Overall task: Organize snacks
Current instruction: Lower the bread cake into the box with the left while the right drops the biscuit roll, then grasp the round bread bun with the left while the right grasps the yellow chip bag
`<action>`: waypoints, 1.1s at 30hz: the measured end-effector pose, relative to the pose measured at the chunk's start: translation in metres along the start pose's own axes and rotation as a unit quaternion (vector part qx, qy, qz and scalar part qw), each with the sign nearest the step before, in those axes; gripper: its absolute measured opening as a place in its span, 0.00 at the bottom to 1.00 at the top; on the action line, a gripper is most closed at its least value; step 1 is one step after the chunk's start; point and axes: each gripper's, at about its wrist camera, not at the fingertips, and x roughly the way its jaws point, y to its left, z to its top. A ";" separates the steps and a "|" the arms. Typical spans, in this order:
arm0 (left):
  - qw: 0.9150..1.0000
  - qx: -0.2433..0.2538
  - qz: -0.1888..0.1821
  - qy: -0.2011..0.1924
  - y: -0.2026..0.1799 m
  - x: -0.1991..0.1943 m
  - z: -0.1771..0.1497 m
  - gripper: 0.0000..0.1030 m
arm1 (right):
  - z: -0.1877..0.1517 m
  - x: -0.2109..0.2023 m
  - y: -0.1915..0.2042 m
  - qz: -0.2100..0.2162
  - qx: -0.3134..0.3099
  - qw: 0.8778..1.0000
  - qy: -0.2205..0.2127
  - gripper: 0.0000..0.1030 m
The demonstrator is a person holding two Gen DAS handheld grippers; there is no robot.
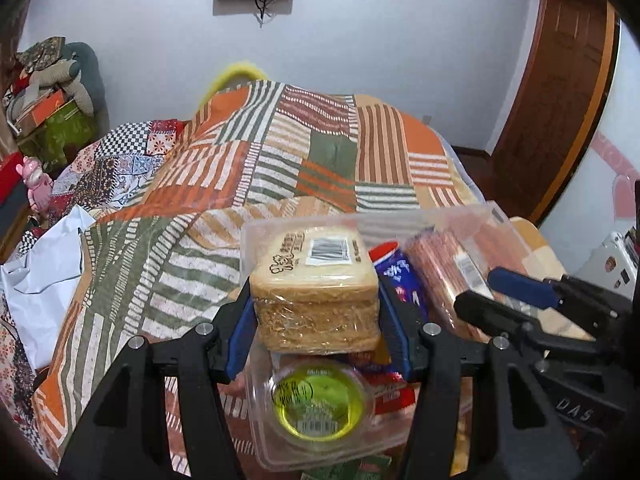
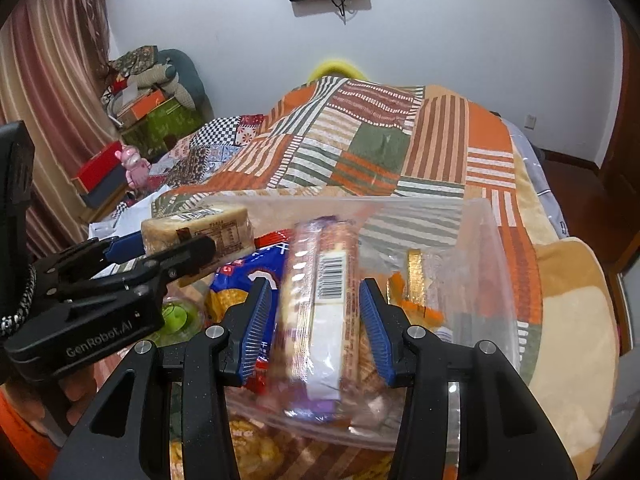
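Above the clear plastic bin [image 2: 486,240] on the bed, the left gripper [image 1: 316,312] clamps a wrapped sandwich [image 1: 314,280] and the right gripper [image 2: 312,320] a biscuit pack [image 2: 320,300] — lower each flat into a free space, sandwich left, before releasing.

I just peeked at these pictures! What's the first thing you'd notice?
The left gripper is shut on a wrapped sandwich, held above a green jelly cup. Beside it, the right gripper clamps a long biscuit packet over a clear plastic box, with a bright patchwork bedspread behind.
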 end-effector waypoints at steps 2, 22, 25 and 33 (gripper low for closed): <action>1.000 -0.003 -0.004 0.005 0.001 -0.002 -0.002 0.56 | 0.000 -0.004 0.000 0.000 -0.002 1.000 -0.003 0.43; 0.999 0.021 -0.034 -0.025 -0.014 -0.088 -0.032 0.76 | -0.032 -0.072 0.002 -0.020 -0.021 0.999 -0.046 0.59; 0.999 0.023 -0.038 -0.015 -0.019 -0.090 -0.042 0.76 | -0.045 -0.072 -0.004 -0.024 -0.010 0.999 -0.035 0.66; 0.997 0.042 -0.054 0.025 -0.040 -0.079 -0.070 0.77 | -0.078 -0.042 -0.022 -0.073 -0.004 0.997 0.021 0.69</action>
